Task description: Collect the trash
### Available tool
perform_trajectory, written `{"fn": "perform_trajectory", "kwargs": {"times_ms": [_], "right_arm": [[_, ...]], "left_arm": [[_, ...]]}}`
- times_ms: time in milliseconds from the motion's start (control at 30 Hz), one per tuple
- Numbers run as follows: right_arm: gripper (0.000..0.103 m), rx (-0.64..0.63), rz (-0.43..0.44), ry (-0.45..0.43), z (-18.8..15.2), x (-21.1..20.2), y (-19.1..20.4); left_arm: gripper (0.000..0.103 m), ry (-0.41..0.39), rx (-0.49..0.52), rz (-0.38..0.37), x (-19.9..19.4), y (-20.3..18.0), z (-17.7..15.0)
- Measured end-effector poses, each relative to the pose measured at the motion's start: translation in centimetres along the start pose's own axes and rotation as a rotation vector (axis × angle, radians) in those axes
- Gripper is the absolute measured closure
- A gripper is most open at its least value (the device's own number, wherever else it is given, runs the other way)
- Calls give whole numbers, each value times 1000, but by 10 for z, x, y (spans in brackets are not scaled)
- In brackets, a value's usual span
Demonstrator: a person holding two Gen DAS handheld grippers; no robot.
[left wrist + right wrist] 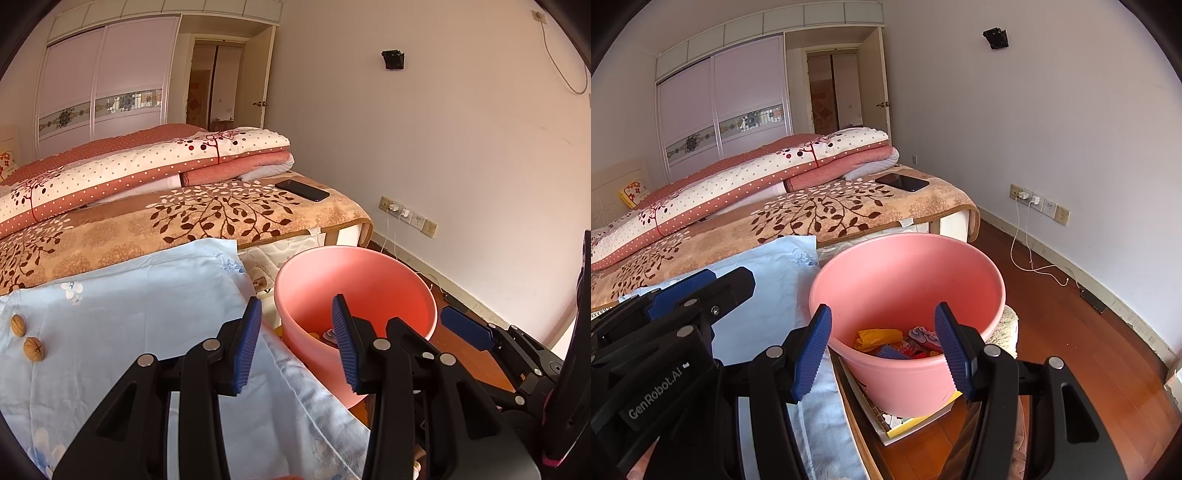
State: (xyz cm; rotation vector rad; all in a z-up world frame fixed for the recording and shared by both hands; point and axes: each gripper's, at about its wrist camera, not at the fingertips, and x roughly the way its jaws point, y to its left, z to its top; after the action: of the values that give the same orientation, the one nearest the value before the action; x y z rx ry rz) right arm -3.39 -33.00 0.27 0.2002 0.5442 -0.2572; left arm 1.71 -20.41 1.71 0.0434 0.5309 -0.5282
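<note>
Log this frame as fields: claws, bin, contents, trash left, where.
left claw: open, empty
right claw: open, empty
bin: pink bucket, beside bed, upright
contents: wrappers, yellow, red and blue
trash left: two walnuts on light blue sheet
other: phone on the bed's brown leaf-print blanket
</note>
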Motion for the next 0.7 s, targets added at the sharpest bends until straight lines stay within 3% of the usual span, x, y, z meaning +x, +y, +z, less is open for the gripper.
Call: {"fn": "perform_trajectory", "kwargs": {"times_ms": [700], "right_arm": [[45, -2, -1, 2, -1, -3, 0]], "left_arm": [[63, 13, 3, 2, 0, 0, 0]]}}
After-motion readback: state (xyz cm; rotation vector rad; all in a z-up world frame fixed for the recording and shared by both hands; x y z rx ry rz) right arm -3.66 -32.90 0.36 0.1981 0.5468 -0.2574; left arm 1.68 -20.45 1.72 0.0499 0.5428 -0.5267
